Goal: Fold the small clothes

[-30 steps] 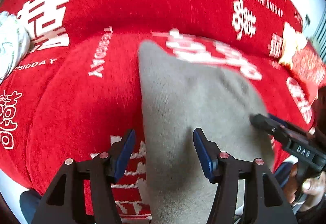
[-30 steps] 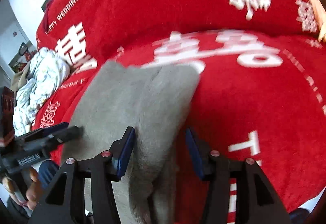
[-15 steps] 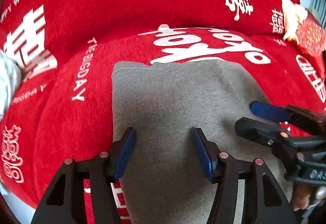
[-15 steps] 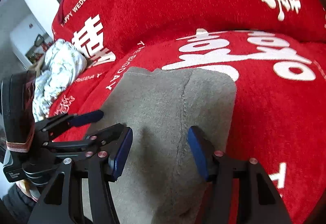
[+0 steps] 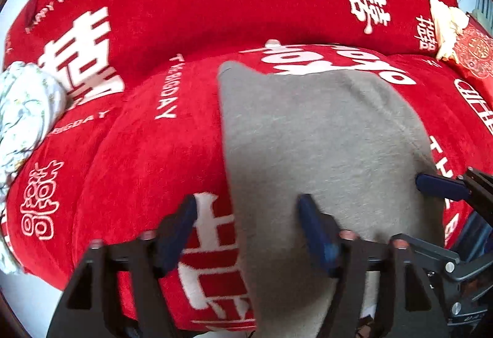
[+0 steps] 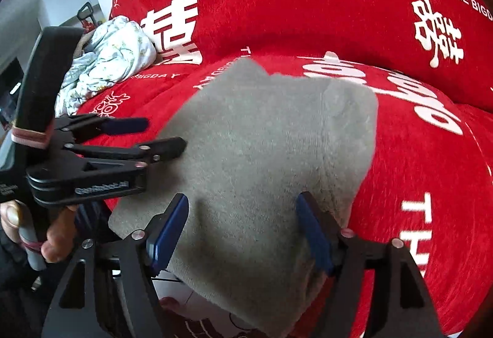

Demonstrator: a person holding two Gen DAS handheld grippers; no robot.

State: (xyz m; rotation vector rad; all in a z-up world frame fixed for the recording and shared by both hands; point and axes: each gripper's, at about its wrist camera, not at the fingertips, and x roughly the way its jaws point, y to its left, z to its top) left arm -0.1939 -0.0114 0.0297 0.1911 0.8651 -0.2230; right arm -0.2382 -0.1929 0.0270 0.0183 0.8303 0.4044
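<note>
Since both claws, left gripper (image 5: 246,227) and right gripper (image 6: 243,227), have just been opening, the soft, light grey garment (image 6: 262,147) lies released between them; pinch its near corners.

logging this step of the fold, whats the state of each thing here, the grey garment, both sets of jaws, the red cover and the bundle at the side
grey garment: lying on the cover, held by neither gripper
left gripper: jaws open, just widened, over the garment's left edge
right gripper: jaws open, just widened, garment beneath them
red cover: spread under the garment
white floral cloth: crumpled, unfolded, off to the left
</note>
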